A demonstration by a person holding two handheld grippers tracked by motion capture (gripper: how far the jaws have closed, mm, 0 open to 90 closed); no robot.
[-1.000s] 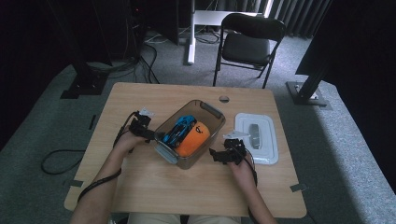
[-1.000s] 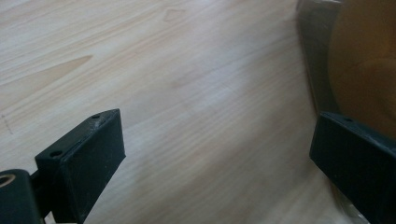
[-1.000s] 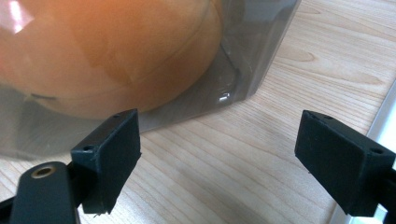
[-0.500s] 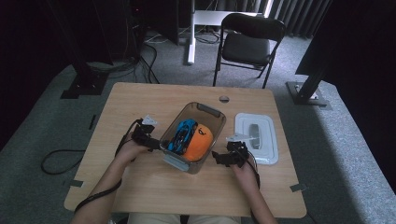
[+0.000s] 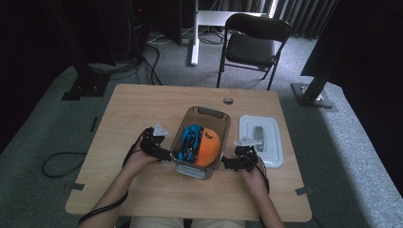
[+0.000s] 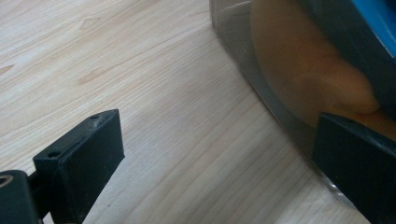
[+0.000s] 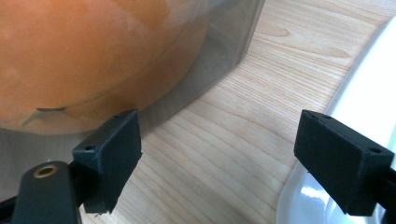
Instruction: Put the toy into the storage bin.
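A clear plastic bin stands in the middle of the wooden table. Inside it lie a blue toy car and an orange soft round thing. My left gripper is at the bin's near left corner, open. In the left gripper view the left gripper has its right jaw against the bin wall, with bare table between the jaws. My right gripper is open at the bin's near right corner. In the right gripper view the right gripper spans bare wood between the bin wall and a white lid.
The white lid lies flat just right of the bin. A small round grey disc sits near the table's far edge. A black folding chair stands beyond the table. Cables trail on the floor at the left.
The bin has turned from a slanted to a straighter position and slid toward the near edge. Both grippers have come nearer the person along its sides.
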